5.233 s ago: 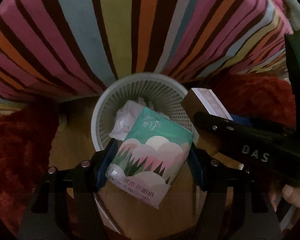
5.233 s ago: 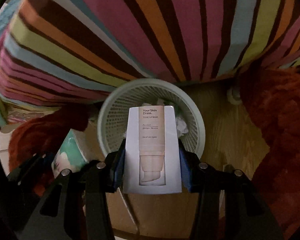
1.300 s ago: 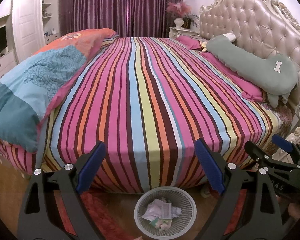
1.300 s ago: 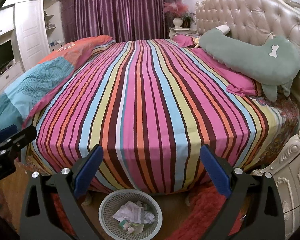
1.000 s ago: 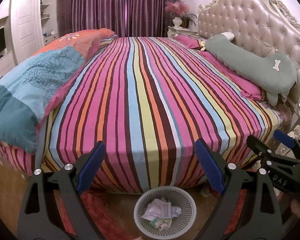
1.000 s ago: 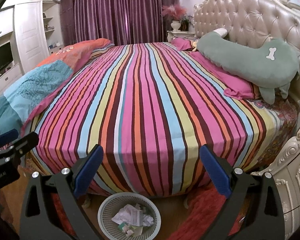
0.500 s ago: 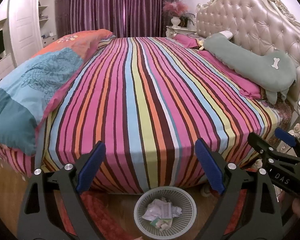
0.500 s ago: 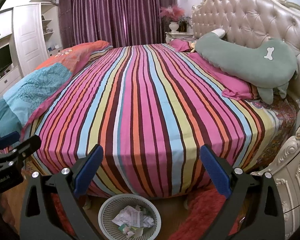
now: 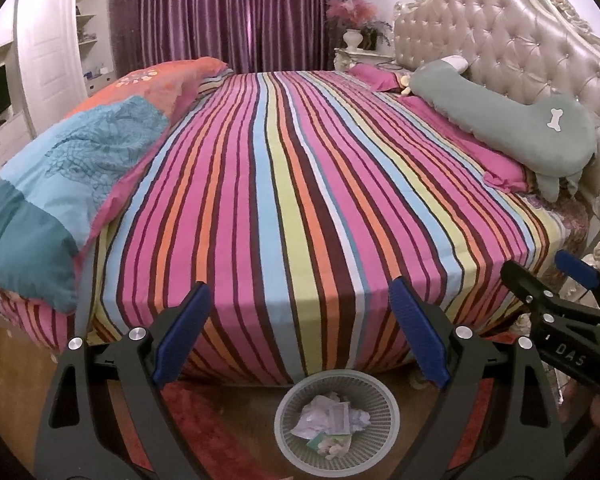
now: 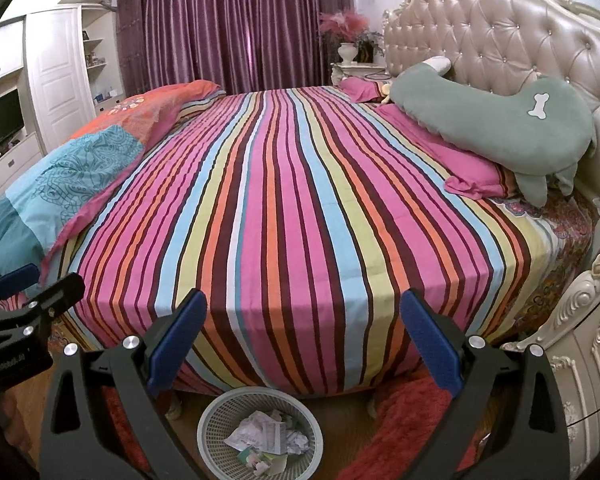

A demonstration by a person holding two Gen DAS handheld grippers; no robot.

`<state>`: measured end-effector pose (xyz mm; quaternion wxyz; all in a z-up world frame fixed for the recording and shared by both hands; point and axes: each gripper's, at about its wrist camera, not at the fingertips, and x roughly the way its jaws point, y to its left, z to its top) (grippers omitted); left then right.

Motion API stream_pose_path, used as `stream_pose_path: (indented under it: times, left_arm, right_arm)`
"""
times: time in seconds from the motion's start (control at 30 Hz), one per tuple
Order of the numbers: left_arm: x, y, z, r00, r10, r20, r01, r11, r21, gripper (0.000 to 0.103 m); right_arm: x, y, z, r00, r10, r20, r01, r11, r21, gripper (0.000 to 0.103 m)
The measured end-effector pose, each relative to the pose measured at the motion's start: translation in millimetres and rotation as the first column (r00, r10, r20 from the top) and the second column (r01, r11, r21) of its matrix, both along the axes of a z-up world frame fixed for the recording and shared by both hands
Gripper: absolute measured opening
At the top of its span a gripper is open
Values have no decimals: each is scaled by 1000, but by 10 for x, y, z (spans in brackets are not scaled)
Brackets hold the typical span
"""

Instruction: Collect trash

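A round white mesh wastebasket [image 9: 388,400] [image 10: 216,412] stands on the wood floor at the foot of the striped bed. Inside lie crumpled white paper [image 9: 320,420] [image 10: 256,430], a white carton and a green tissue pack [image 9: 324,444] [image 10: 256,458]. My left gripper [image 9: 300,332] hangs high above the basket, open, nothing between its blue pads. My right gripper [image 10: 303,336] is open and empty too, above and slightly right of the basket. Each gripper shows at the edge of the other's view.
The striped bed [image 9: 284,184] fills the middle, with a blue and orange quilt [image 9: 72,172] at left and a green bone-marked pillow [image 9: 508,120] by the tufted headboard. Red shaggy rugs [image 10: 404,432] flank the basket. A carved nightstand [image 10: 580,344] stands at right.
Five seconds ago the grippers held the tissue pack and the carton just over the basket; both items now lie inside. Over the last second nothing visibly moves.
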<state>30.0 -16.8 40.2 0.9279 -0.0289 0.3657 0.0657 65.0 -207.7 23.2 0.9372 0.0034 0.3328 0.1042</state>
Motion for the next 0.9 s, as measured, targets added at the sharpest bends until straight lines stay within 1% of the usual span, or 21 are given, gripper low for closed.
stream_pose_path:
  times: [0.07, 0.23, 0.33, 0.4, 0.57, 0.73, 0.9]
  left_arm:
    - [-1, 26, -1, 1000, -5, -1, 5, 1000, -7, 88]
    - [2, 40, 0, 1000, -6, -3, 6, 1000, 12, 88]
    - [9, 57, -2, 1000, -16, -5, 16, 1000, 0, 88]
    - [-1, 56, 6, 1000, -5, 8, 5, 1000, -4, 88]
    - [-6, 32, 25, 1000, 5, 20, -5, 1000, 30, 88]
    - [23, 53, 8, 1000, -12, -9, 12, 1000, -1, 88]
    - [24, 49, -4, 1000, 0, -12, 0, 1000, 18, 88]
  right_arm:
    - [-1, 2, -1, 1000, 1, -2, -1, 1000, 2, 93]
    - [-1, 8, -3, 1000, 5, -4, -5, 1000, 3, 93]
    - [3, 11, -4, 1000, 5, -5, -5, 1000, 3, 93]
    - [2, 9, -5, 1000, 4, -8, -4, 1000, 6, 93]
    - [10, -4, -9, 1000, -3, -10, 4, 1000, 10, 93]
    - [0, -6, -3, 1000, -4, -6, 5, 1000, 12, 93]
    - [9, -12, -6, 1000, -4, -9, 4, 1000, 12, 93]
